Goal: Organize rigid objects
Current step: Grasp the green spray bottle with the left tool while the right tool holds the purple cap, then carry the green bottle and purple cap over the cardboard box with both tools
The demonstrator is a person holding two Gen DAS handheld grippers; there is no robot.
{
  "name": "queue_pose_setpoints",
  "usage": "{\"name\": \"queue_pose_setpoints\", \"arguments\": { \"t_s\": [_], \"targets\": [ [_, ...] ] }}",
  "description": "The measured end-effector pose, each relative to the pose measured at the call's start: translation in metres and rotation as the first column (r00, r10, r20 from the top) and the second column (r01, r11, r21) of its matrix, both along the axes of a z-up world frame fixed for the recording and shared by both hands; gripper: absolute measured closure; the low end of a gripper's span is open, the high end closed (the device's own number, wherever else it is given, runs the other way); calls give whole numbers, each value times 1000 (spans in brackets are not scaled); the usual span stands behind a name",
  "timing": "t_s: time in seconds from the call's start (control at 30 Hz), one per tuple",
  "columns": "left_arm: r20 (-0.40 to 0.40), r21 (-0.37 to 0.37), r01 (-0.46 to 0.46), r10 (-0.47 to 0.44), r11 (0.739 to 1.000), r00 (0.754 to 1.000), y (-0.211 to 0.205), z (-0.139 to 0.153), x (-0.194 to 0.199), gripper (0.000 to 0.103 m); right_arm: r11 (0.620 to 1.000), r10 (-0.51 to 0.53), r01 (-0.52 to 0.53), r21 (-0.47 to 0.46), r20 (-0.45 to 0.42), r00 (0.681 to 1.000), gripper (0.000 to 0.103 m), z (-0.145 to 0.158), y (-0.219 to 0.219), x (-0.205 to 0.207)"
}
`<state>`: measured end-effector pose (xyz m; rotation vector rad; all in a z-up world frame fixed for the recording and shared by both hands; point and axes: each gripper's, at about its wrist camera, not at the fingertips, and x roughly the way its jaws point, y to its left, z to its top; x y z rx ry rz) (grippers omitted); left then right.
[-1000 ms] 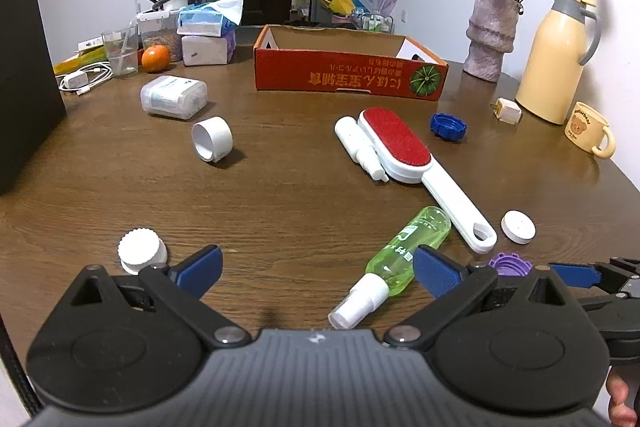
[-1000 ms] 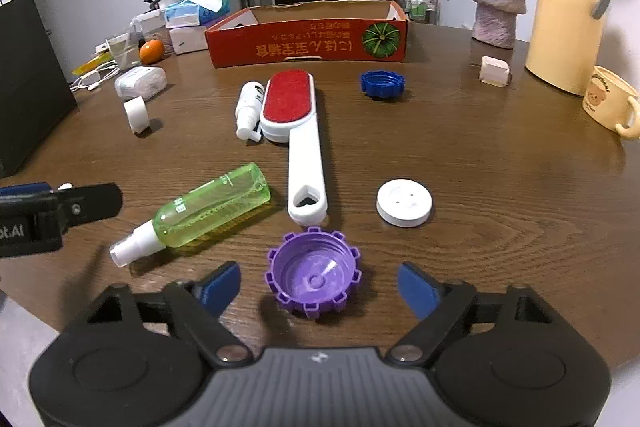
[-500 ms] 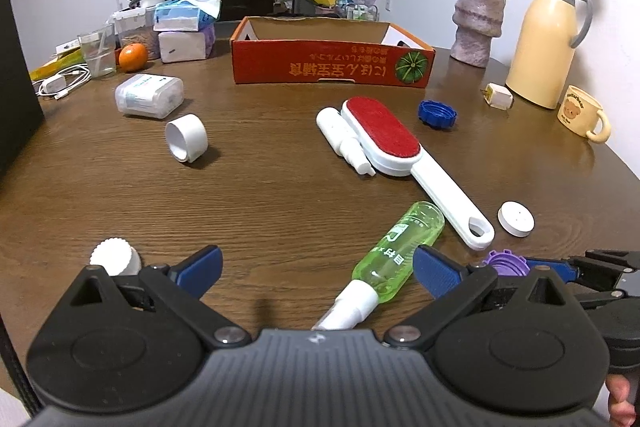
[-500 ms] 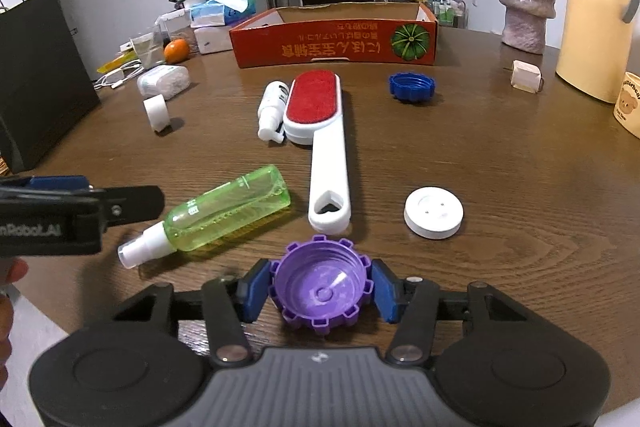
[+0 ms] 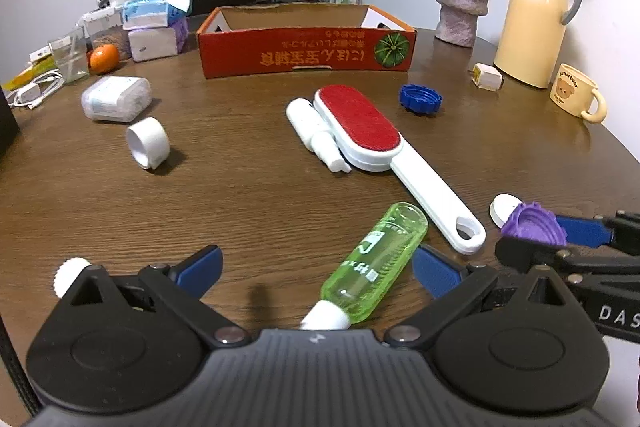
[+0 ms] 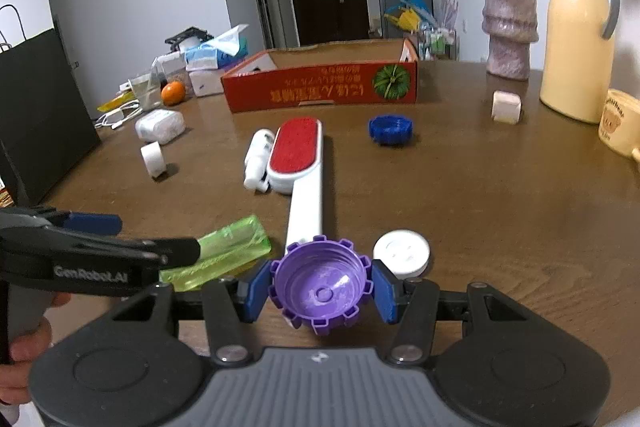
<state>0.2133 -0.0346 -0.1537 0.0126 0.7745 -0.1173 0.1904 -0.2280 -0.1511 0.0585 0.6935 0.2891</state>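
Between the right gripper (image 6: 321,291) pads, purple cap (image 6: 320,290) pinched, left gripper (image 5: 316,265) spread around green bottle (image 5: 374,265)

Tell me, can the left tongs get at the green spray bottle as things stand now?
Probably yes. The left tongs stand open with the green spray bottle lying between the pads, and nothing covers it. The right tongs, shut on the purple cap, are close beside but not across the bottle.
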Motion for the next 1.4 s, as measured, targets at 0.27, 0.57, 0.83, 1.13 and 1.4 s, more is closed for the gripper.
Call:
{"name": "queue_pose_setpoints", "arguments": {
  "t_s": [0.27,0.57,0.83,1.13,1.4],
  "targets": [
    [-37,-11,19,-20,1000,999,-12,-17,12,11,1000,19,-19,3,9,1000,51,-3,-8,8],
    [-29,-50,61,-63,997,998,-16,-22,12,39,999,46,-46,13,7,999,51,-6,-9,15],
    [-26,-62,117,-119,991,993,-20,-20,9,71,999,51,-51,7,14,999,51,-4,-6,17],
    [-16,-57,125,-126,991,992,-16,-14,9,71,999,47,-47,8,28,998,51,3,-1,19],
    [28,-78,105,-103,991,994,-5,6,10,71,999,45,-45,4,53,998,51,12,5,21]
  ]
}}
